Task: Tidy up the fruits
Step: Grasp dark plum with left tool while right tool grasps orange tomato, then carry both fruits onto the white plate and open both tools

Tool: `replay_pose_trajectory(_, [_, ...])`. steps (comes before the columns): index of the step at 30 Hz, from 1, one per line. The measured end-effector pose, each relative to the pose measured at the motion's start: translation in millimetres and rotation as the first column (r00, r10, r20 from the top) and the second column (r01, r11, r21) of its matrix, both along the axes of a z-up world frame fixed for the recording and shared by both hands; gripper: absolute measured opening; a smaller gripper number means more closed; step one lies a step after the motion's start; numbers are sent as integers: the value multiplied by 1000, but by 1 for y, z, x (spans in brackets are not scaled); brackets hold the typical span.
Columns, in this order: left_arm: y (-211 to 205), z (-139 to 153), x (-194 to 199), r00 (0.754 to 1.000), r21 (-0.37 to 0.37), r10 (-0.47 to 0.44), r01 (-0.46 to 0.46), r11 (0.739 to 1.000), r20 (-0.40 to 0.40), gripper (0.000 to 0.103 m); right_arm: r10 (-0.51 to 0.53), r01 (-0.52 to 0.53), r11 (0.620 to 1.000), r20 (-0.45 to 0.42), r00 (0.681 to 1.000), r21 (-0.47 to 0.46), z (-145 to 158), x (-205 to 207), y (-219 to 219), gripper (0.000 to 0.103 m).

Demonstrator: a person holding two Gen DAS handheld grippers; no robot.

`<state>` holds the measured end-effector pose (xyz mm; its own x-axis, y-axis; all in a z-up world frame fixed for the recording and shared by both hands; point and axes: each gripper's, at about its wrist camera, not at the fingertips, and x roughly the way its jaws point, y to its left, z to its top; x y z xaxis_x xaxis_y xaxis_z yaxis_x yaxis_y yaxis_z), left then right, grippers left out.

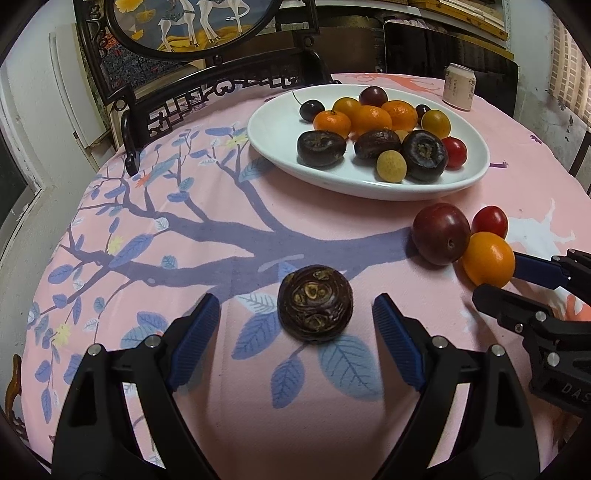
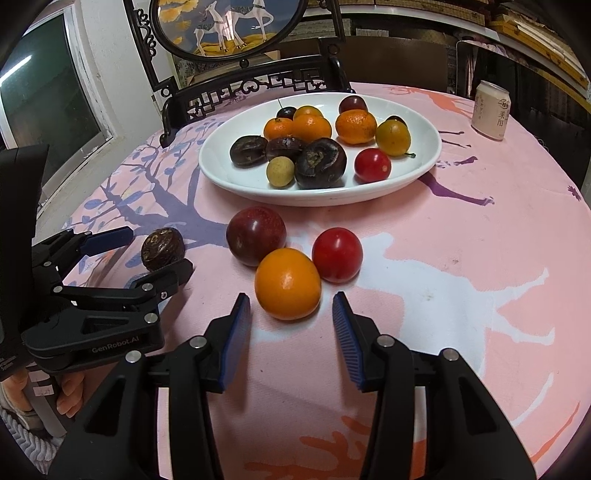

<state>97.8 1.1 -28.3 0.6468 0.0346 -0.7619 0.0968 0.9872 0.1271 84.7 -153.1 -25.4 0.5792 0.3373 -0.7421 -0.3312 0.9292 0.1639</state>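
A dark brown water chestnut (image 1: 315, 303) lies on the pink tablecloth between the tips of my open left gripper (image 1: 295, 302); it also shows in the right wrist view (image 2: 162, 248), with the left gripper (image 2: 157, 251) around it. An orange fruit (image 2: 287, 283) lies just ahead of my open right gripper (image 2: 291, 306), touching a dark plum (image 2: 256, 235) and a red tomato (image 2: 337, 254). In the left wrist view the orange fruit (image 1: 488, 259) sits between the right gripper's fingers (image 1: 491, 299). A white plate (image 2: 424, 166) holds several fruits.
A pale drink can (image 2: 492, 110) stands at the far right of the round table. A carved dark chair (image 2: 251, 86) and a round framed deer picture (image 2: 229, 26) stand behind the plate. A window (image 2: 44, 96) is at the left.
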Motion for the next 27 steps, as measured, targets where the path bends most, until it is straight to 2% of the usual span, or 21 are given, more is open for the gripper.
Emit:
replay_pose_trajectory(3, [-1, 0, 0, 1000, -10, -13, 13, 1000, 0, 80, 6, -6, 1000, 0, 1000, -2, 0, 0, 0, 35])
replay_pose_trajectory(6, [-3, 0, -1, 1000, -13, -30, 30, 999, 2, 73, 18, -18, 999, 13, 1000, -43, 1, -4, 6, 34])
replay_pose_trajectory(14, [2, -1, 7, 1000, -69, -23, 22, 997, -21, 74, 30, -29, 998, 11, 999, -52, -1, 0, 10, 35])
replay_pose_trajectory(15, [2, -1, 7, 999, -70, -25, 23, 997, -21, 71, 30, -30, 998, 10, 999, -51, -1, 0, 10, 34])
replay_pose_trajectory(17, [0, 0, 4, 998, -80, -53, 52, 995, -16, 54, 34, -33, 998, 10, 999, -48, -1, 0, 10, 34])
replay_pose_trajectory(18, [-2, 1, 2, 998, -78, -66, 65, 995, -9, 42, 35, -35, 999, 8, 999, -42, 0, -1, 9, 34])
replay_pose_trajectory(19, [-3, 1, 0, 997, -78, -72, 71, 994, -7, 40, 34, -33, 999, 7, 999, -34, 0, -3, 7, 34])
replay_pose_trajectory(23, [3, 5, -5, 997, -131, -76, 75, 989, -2, 39, 16, -16, 1000, 11, 1000, -14, 2, -9, -1, 33])
replay_pose_trajectory(27, [5, 20, -10, 997, -126, -45, 52, 991, 57, 39, -25, 24, 999, 55, 998, 29, 14, -15, -17, 32])
